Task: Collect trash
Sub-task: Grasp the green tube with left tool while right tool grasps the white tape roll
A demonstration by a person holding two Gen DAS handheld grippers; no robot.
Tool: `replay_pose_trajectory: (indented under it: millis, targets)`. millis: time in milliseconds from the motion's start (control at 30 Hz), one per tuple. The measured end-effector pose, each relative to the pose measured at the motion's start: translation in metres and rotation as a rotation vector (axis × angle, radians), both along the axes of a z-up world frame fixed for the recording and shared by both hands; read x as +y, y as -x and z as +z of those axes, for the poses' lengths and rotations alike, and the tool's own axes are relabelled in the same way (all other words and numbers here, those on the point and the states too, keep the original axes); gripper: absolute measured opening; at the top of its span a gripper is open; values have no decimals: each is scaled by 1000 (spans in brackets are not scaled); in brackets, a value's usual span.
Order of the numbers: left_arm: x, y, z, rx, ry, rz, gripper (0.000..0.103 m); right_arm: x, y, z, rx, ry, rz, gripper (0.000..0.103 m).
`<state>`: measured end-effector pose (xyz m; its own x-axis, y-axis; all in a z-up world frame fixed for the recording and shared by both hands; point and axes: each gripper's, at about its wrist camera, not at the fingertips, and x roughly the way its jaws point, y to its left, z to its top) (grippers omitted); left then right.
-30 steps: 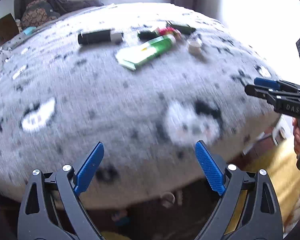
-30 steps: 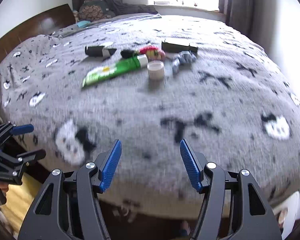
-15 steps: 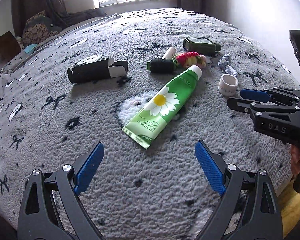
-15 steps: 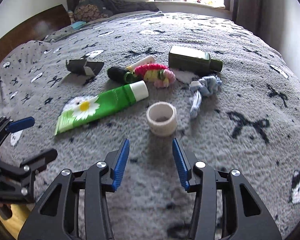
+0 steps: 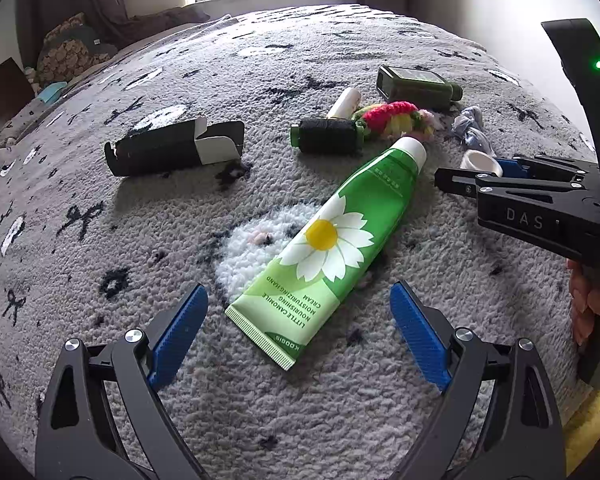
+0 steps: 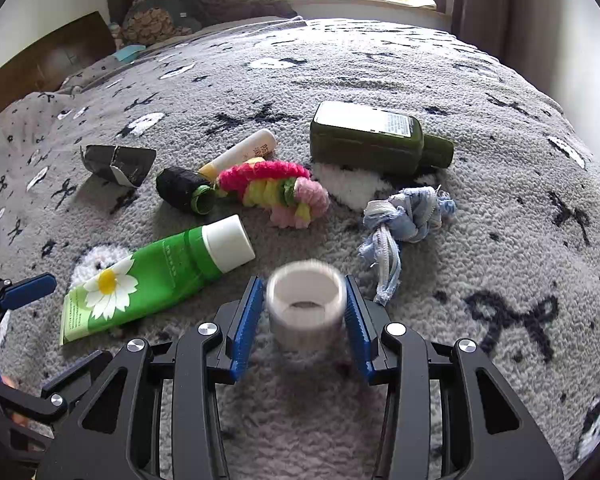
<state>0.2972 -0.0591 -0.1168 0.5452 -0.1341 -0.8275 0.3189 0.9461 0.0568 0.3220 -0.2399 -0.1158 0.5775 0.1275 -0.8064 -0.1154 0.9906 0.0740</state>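
- Right wrist view: my right gripper (image 6: pixel 306 322) has its blue pads on either side of a small white cylindrical roll, like a spent tape core (image 6: pixel 306 308), at lower centre of the frame. My jaws have just been closing, with the roll between them; both pads now look to be touching its sides, so I read this as a grasp just made. The roll is blurred, so how firm the hold is I cannot tell.
- The roll stands with its open end up, on the grey fleece blanket with black bow marks (image 6: pixel 480 152).
- Left wrist view: my left gripper (image 5: pixel 300 336) is released, jaws wide, nothing between the pads.
- The relation that matters for my left: the green hand-cream tube with a daisy print (image 5: pixel 328 248) lies straight ahead, its crimped end nearest, just between and beyond my fingertips, its white cap away toward upper right. Its long axis runs diagonally, lower left to upper right, not square to my jaw line.
- Judgement: the left needs a slight roll so the pads cross the tube's narrow width.
- Left is nearer the tube; right is occupied with the roll.
- Further up the frame: a torn black cardboard box (image 5: pixel 172 152), a dark green flat bottle (image 5: pixel 416 84), well apart from either gripper.
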Motion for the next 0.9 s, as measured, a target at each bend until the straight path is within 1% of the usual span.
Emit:
replay_pose_trajectory:
  millis: [33, 167, 367, 467, 567, 633, 667, 733, 767, 800, 867, 900]
  targets:
    - [-1, -2, 0, 0, 1, 0, 87, 0, -2, 0, 0, 3, 2, 34]
    - [-12, -13, -5, 6, -1, -14, 87, -6, -1, 6, -16, -43, 4, 33]
    - [-27, -30, -14, 10, -7, -16, 87, -21, 13, 39, -97, -100, -3, 33]
    - [-33, -41, -16, 15, 8, -16, 86, -24, 17, 45, -110, -109, -4, 33]
    - [-40, -44, -16, 6, 3, -29, 77, -24, 17, 42, -100, -109, -3, 33]
    - [-45, -41, -13, -5, -5, -58, 62, -23, 19, 41, -95, -109, -1, 33]
    - [-47, -39, -12, -10, -14, -65, 60, -23, 20, 41, -95, -111, 0, 33]
    - [-48, -33, -10, -11, -18, -79, 49, -23, 24, 42, -101, -112, 5, 33]
    - [-47, -31, -9, -7, -19, -81, 45, -23, 26, 44, -105, -112, 8, 33]
    - [-46, -28, -8, -2, -15, -83, 35, -23, 29, 45, -109, -112, 11, 33]
    - [-41, -22, -4, 10, 2, -77, 13, -24, 37, 47, -118, -112, 17, 33]
    - [-39, -19, -2, 18, 16, -77, 8, -24, 41, 48, -121, -113, 20, 33]
